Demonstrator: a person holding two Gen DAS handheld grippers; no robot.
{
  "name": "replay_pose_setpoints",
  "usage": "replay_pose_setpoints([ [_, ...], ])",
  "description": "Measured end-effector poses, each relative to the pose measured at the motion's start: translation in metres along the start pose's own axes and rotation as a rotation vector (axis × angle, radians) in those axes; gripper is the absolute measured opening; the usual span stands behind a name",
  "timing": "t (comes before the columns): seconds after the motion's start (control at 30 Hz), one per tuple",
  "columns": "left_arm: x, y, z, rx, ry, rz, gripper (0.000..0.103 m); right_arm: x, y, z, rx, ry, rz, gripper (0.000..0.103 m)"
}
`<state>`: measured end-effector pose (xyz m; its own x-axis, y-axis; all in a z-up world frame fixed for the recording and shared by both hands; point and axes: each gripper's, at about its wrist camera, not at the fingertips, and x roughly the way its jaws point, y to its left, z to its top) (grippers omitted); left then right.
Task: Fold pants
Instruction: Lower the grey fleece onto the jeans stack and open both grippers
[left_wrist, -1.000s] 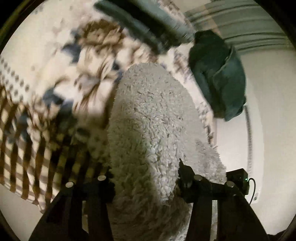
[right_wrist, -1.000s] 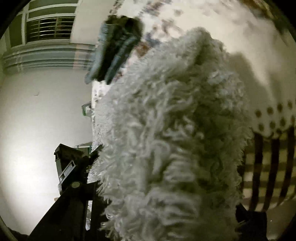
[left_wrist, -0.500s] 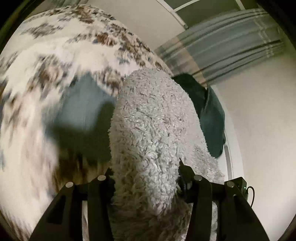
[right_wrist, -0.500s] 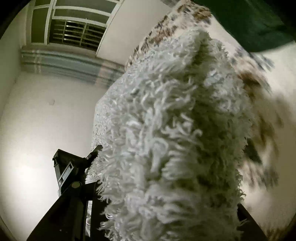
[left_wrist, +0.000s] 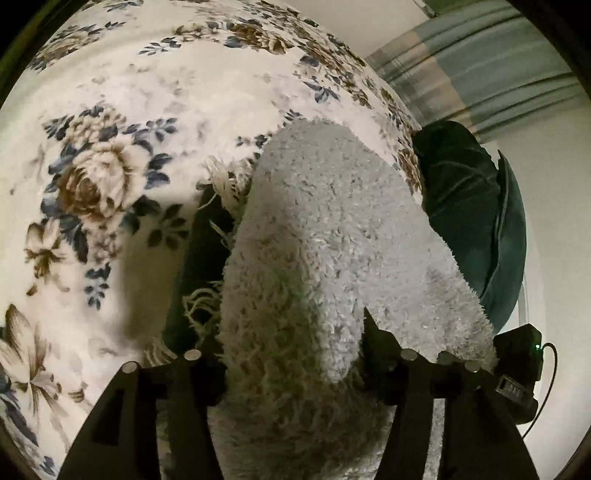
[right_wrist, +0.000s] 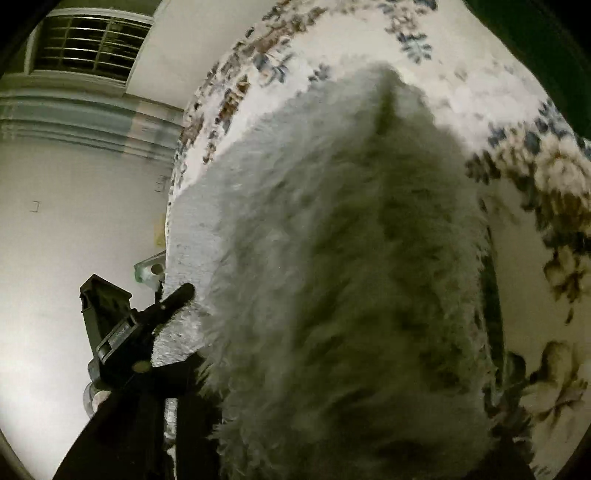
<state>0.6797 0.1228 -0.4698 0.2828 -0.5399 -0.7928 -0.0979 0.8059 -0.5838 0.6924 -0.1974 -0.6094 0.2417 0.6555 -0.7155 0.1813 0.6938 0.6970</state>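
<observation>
The pants (left_wrist: 317, 258) are thick, fluffy, pale grey-white fleece. In the left wrist view they fill the middle, bunched between my left gripper's (left_wrist: 295, 365) black fingers (left_wrist: 195, 376), which are shut on the fabric. In the right wrist view the same fluffy pants (right_wrist: 332, 277) fill most of the frame. My right gripper (right_wrist: 332, 424) is shut on them; only its left finger (right_wrist: 155, 387) shows, the other is hidden by fleece. The pants hang over a floral blanket (left_wrist: 129, 129).
The floral blanket (right_wrist: 517, 110) covers the bed. A dark green garment (left_wrist: 476, 229) lies at the bed's right edge. A dark fringed cloth (left_wrist: 199, 266) lies under the pants. A white wall (right_wrist: 74, 240), striped curtain (left_wrist: 480, 74) and window (right_wrist: 92, 48) stand behind.
Both grippers have swung with the pants across the bed, past the striped blanket edge and folded jeans, to over the floral blanket. Both grips are unchanged.
</observation>
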Motion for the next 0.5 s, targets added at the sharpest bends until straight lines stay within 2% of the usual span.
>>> replay_pose_setpoints([
  [0.03,-0.004,-0.003,-0.003,0.005,0.004,0.011,0.059,-0.004,-0.003,-0.002,-0.001,0.001,-0.023,0.066],
  [0.13,-0.019,-0.017,-0.012,0.045,-0.005,0.081,0.059,-0.015,0.007,0.000,-0.044,-0.013,-0.130,0.071],
  [0.17,-0.025,-0.026,-0.017,0.071,-0.016,0.119,0.062,-0.023,0.004,0.004,-0.055,-0.015,-0.153,0.072],
  [0.2,-0.030,-0.035,-0.022,0.097,-0.024,0.181,0.069,-0.029,0.008,0.000,-0.075,-0.022,-0.206,0.080],
  [0.23,-0.032,-0.041,-0.021,0.118,-0.030,0.234,0.073,-0.035,0.017,-0.004,-0.101,-0.036,-0.273,0.093],
  [0.3,-0.040,-0.061,-0.032,0.185,-0.056,0.353,0.092,-0.045,0.047,-0.002,-0.140,-0.067,-0.362,0.101],
  [0.33,-0.045,-0.071,-0.038,0.213,-0.072,0.401,0.093,-0.052,0.059,-0.006,-0.165,-0.087,-0.426,0.101],
  [0.4,-0.055,-0.083,-0.049,0.245,-0.098,0.447,0.094,-0.071,0.073,-0.020,-0.211,-0.125,-0.528,0.103],
  [0.5,-0.076,-0.105,-0.066,0.268,-0.134,0.489,0.094,-0.101,0.099,-0.039,-0.265,-0.206,-0.627,0.103],
])
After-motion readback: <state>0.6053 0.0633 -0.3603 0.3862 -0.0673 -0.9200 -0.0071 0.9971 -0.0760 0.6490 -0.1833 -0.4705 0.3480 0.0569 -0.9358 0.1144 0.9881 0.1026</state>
